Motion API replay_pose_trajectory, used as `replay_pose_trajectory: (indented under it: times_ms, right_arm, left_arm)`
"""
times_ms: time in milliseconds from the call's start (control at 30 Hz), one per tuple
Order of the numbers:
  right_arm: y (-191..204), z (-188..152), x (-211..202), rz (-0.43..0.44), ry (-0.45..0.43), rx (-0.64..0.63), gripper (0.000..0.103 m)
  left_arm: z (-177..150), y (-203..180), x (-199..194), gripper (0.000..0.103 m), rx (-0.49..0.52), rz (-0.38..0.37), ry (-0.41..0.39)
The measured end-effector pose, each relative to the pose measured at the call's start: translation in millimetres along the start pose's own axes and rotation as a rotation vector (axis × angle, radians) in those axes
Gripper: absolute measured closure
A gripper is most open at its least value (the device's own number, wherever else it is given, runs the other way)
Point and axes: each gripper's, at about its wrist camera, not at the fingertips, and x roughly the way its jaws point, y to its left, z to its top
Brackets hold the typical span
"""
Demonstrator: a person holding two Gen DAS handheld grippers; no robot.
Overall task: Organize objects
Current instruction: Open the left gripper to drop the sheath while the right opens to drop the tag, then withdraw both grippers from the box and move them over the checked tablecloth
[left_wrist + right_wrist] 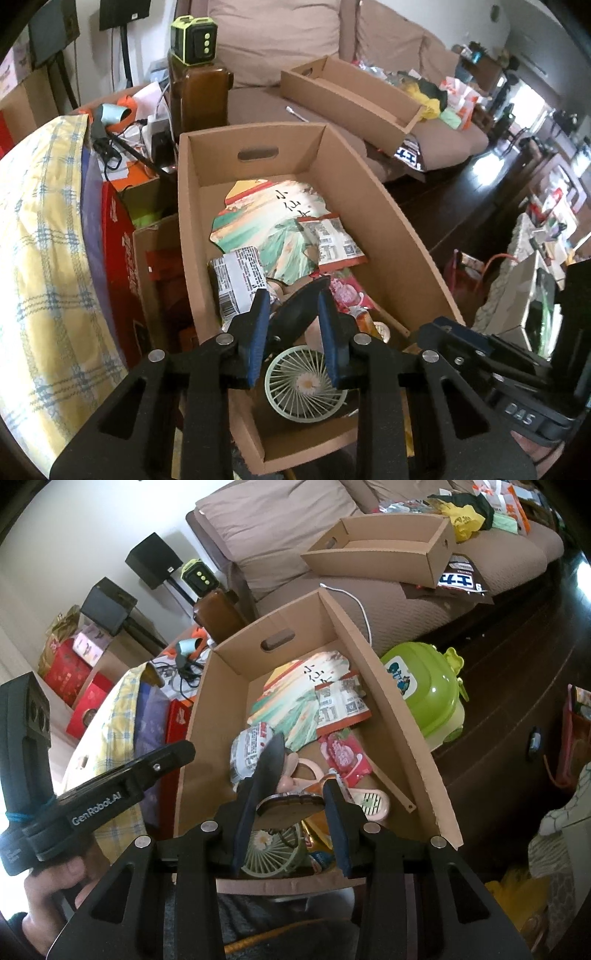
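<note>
A long open cardboard box was seen beneath both grippers, its handle cut-out at the far end. The task's things were lying inside it. A painted paper fan was spread across the middle of the floor, with an orange-edged printed packet laid over its near edge. A silver wrapped packet was set against the left wall, and a pink sweet packet was placed nearer the right wall. A small pale-green fan with a daisy at its hub was lying at the near end.

The left gripper was held over the near end of the box. A dark pointed object was caught between its blue pads, which seemed to be pressed against it on both sides, though the contact was partly shadowed. What that object was could not be told.

The right gripper was held above the same end. Its jaws were closed on a flat brown piece with a scalloped edge, gripped crosswise above the green fan.

The left gripper's handle was grasped by a hand. A second, empty box was resting on the sofa beyond, and a green plastic container was standing on the floor just beside the first box.
</note>
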Motion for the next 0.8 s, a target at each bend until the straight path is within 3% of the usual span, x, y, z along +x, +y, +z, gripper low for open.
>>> replay_pose_trajectory:
  times_ms: [167, 333, 467, 600, 700, 800]
  right_arm:
    - [-0.5, -0.2, 2.8, -0.005, 0.015, 0.004, 0.066]
    - [-0.7, -1.4, 7.3, -0.025, 0.031, 0.012, 0.065]
    - [-5.7, -0.9, 4.2, -0.031, 0.019, 0.043, 0.064]
    - [-6.1, -0.6, 3.2, -0.025, 0.02, 0.046, 0.055]
    - [-1.3, 1.4, -2.1, -0.001, -0.01, 0.028, 0.043]
    - [4.5, 1.4, -2.5, 0.015, -0.015, 0.008, 0.041]
  left_arm:
    - [2.7, 2.5, -23.1, 0.079, -0.002, -0.023, -0.011]
    - [6.5, 15.8, -36.5, 0.079, -0.101, -0.073, 0.068]
    - [7.9, 19.6, -50.7, 0.079, -0.092, -0.048, 0.054]
    - [-3.1, 25.4, -69.9, 0.078, -0.033, -0.006, 0.046]
    - [-17.3, 31.9, -90.3, 0.073, 0.036, 0.088, 0.026]
    - [-25.6, 45.7, -111.3, 0.056, 0.017, 0.094, 0.002]
